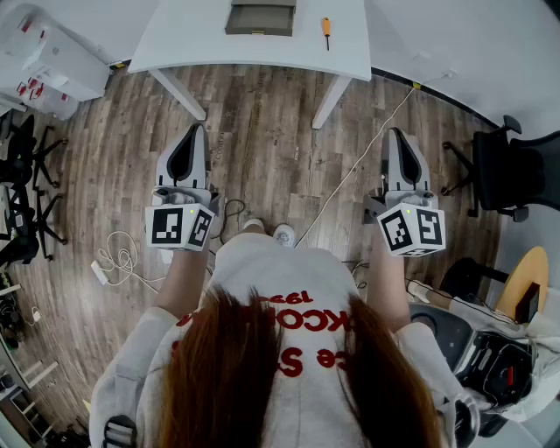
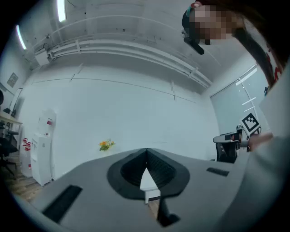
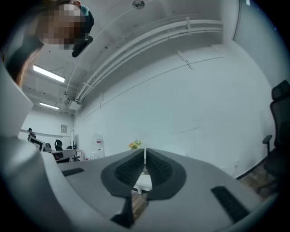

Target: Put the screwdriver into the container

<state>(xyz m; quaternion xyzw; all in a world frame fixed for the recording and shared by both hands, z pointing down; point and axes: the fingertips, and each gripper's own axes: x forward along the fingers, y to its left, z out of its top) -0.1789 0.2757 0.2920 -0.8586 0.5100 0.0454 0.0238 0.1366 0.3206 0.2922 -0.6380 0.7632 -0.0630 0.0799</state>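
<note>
Both hands are up and level over the wood-plank floor. The left gripper has its jaws closed tip to tip with nothing between them, and the right gripper is the same, pinched together and empty. Ahead sits the white rectangular surface. On it lies the orange-handled screwdriver, just to the right of the grey open-topped container and apart from it. Both grippers are well short of that surface.
</note>
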